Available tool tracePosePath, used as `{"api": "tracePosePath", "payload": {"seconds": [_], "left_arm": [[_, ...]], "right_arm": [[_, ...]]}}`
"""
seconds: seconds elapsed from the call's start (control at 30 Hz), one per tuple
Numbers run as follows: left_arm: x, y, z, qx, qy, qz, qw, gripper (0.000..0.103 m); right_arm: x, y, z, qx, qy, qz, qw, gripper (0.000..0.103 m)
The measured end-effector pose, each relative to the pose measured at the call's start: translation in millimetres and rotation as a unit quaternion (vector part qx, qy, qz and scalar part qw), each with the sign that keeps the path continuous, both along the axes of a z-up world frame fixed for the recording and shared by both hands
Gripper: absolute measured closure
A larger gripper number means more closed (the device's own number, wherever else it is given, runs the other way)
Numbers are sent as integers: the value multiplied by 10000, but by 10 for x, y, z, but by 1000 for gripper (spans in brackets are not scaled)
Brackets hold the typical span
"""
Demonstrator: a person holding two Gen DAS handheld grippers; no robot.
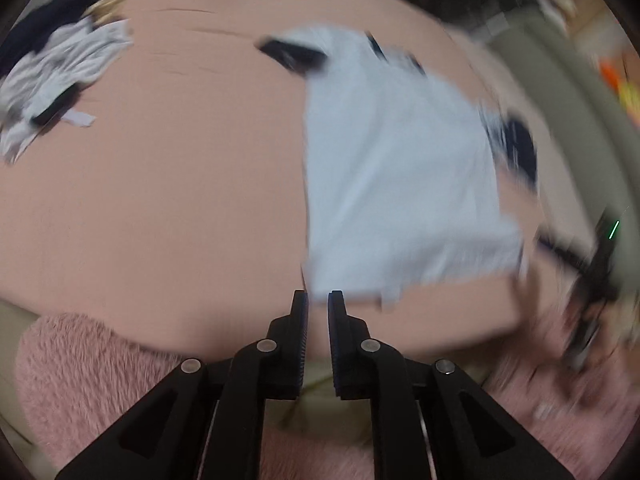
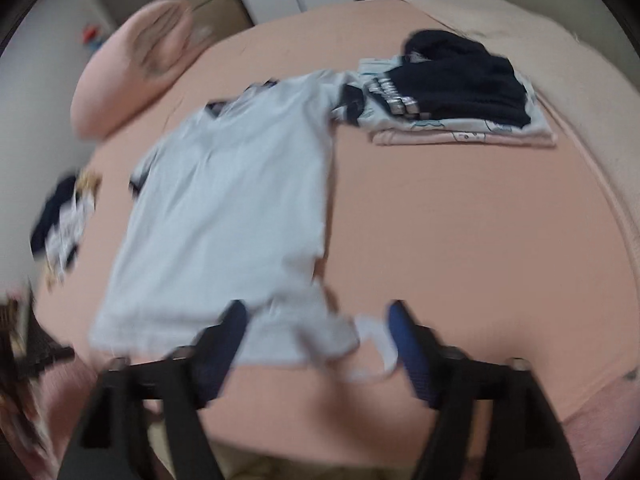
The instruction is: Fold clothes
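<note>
Right tongs [image 2: 316, 320] agape over soft, rumpled pale-blue shirt [image 2: 232, 184].

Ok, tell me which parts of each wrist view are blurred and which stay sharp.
Left wrist view: the left hand-held gripper is crisp, while the white T-shirt and the right-hand edge of the picture are smeared by motion. Right wrist view: blur throughout, even the right hand-held gripper; the folded pile is only soft. Both views bow outward, fisheye style.
</note>
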State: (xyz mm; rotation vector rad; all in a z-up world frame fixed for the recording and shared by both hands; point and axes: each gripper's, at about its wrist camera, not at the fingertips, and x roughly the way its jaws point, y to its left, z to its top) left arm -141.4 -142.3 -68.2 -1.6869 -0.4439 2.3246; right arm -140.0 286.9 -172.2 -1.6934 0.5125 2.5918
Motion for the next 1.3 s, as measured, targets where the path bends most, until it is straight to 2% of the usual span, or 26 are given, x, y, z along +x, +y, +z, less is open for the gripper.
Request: {"api": "tracePosePath", "payload": {"seconds": [0.07, 0.1, 0.13, 0.17, 0.2, 0.27, 0.3, 0.37, 0.43, 0.5, 0.57, 0.6, 0.67, 0.7, 0.73, 0.8, 0.87, 0.97, 1.03, 1.07, 1.1, 1.13, 1.17, 1.2, 1.27, 1.3], "left_arm": [[-180, -24, -145, 215, -226, 235, 9992, 92], [-263, -4, -243, 284, -410, 271, 9984, 91], [-292, 63, -320, 242, -541, 196, 9980, 91], [-319, 138, -394, 174, -665, 103, 9976, 90], [-332, 240, -455, -1, -747, -70, 9972, 88], [-330, 400, -559, -213, -833, -328, 9958, 82], [-328, 480, -602, -347, -847, -454, 9948, 81], [-317, 642, -565, -886, -527, -681, 9923, 82], [-280, 744, -478, -1142, -252, -804, 9899, 96], [-212, 765, -378, -1150, -112, -828, 9898, 98], [-116, 679, -222, -903, 27, -733, 9932, 99], [-76, 611, -102, -638, 145, -687, 9955, 99], [-92, 529, 97, -540, 391, -662, 9956, 99], [-101, 489, 197, -492, 513, -649, 9954, 99], [-112, 449, 279, -453, 604, -645, 9951, 99], [-165, 370, 265, -478, 476, -726, 9951, 99], [-206, 304, 244, -495, 343, -809, 9949, 98], [-57, 366, 75, -499, 70, -972, 9940, 95], [18, 399, -53, -695, -83, -992, 9926, 88], [49, 388, -102, -820, -141, -884, 9926, 78], [80, 371, -145, -922, -196, -767, 9926, 63], [111, 313, -165, -895, -228, -599, 9939, 57], [135, 243, -169, -788, -224, -417, 9958, 47], [132, 205, -174, -726, -194, -329, 9966, 40], [124, 142, -189, -634, -130, -179, 9977, 38], [101, 177, -217, -761, -73, -245, 9968, 38]], "right_arm": [[-132, 86, -168, -267, -272, -99, 9992, 27], [-172, 83, -312, -389, -607, -65, 9974, 29], [-178, 78, -385, -451, -749, -44, 9962, 31], [-145, 70, -378, -449, -678, -39, 9967, 37], [-114, 57, -362, -516, -609, 28, 9968, 51], [-69, 51, -367, -885, -578, 136, 9943, 69], [-48, 54, -380, -1084, -581, 161, 9923, 81], [-27, 31, -406, -1261, -614, 199, 9899, 93], [-11, -66, -363, -1137, -577, 342, 9912, 95], [34, -147, -247, -1065, -451, 489, 9921, 96], [129, -154, -80, -1163, -247, 512, 9916, 97], [169, -110, 11, -1350, -102, 456, 9897, 98], [232, 82, 205, -2024, 285, 188, 9787, 98], [246, 157, 290, -2158, 439, 87, 9754, 98], [242, 209, 362, -2071, 549, 22, 9768, 98], [239, 286, 466, -1870, 656, -68, 9801, 98], [257, 278, 441, -1582, 401, -23, 9866, 98], [361, 254, 268, -1242, -81, 85, 9922, 95], [433, 224, 96, -880, -254, -66, 9958, 74], [435, 216, 42, -790, -328, -149, 9962, 58], [430, 189, 8, -749, -365, -183, 9964, 54], [408, 141, 5, -760, -337, -119, 9965, 53], [372, 81, 14, -706, -282, -5, 9971, 49], [333, 13, 27, -582, -227, 108, 9980, 37], [216, -98, -7, -332, -225, 231, 9989, 29], [150, -148, -34, -206, -243, 274, 9991, 29]]}}
